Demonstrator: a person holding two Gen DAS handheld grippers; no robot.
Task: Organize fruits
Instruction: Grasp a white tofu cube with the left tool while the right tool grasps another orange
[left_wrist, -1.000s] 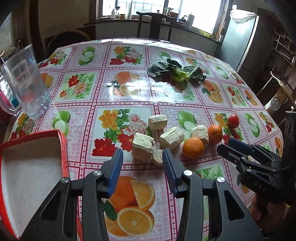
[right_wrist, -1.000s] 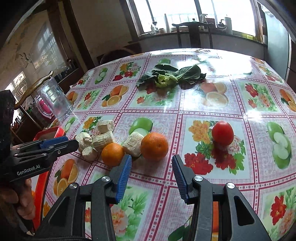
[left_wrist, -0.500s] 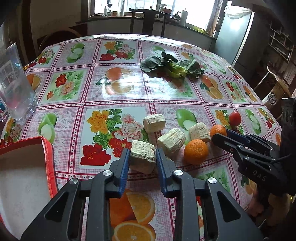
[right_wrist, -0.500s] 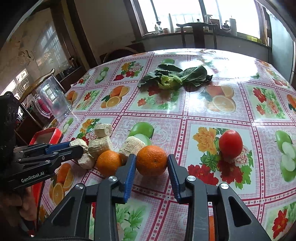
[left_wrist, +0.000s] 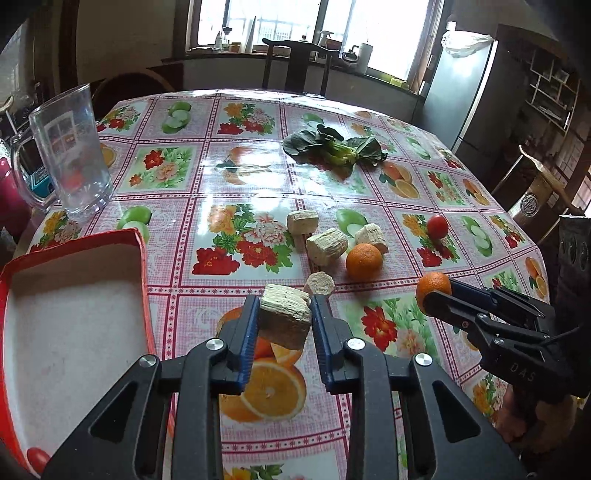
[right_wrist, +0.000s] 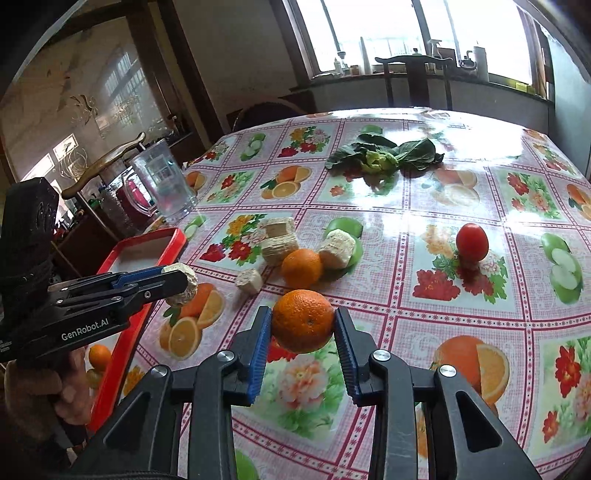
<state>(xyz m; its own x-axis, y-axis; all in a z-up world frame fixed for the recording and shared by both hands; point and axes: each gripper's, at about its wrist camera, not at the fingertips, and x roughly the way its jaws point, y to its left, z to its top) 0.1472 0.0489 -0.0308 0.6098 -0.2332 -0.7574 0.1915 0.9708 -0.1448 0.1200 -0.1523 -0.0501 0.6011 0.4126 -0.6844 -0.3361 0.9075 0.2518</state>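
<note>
My left gripper is shut on a pale sugarcane chunk, lifted off the table beside the red tray. My right gripper is shut on an orange, also raised above the cloth. In the left wrist view the right gripper shows at the right with that orange. A second orange, a tomato and several sugarcane pieces lie mid-table. In the right wrist view the left gripper holds its chunk near the tray.
A clear plastic jug stands at the table's left edge. Leafy greens lie further back. A small red fruit sits in the tray's near corner. A chair stands behind the table, a fridge at right.
Both grippers closed on their items, the left on the sugarcane chunk and the right on the orange, then lifted them off the table and drew back toward me.
</note>
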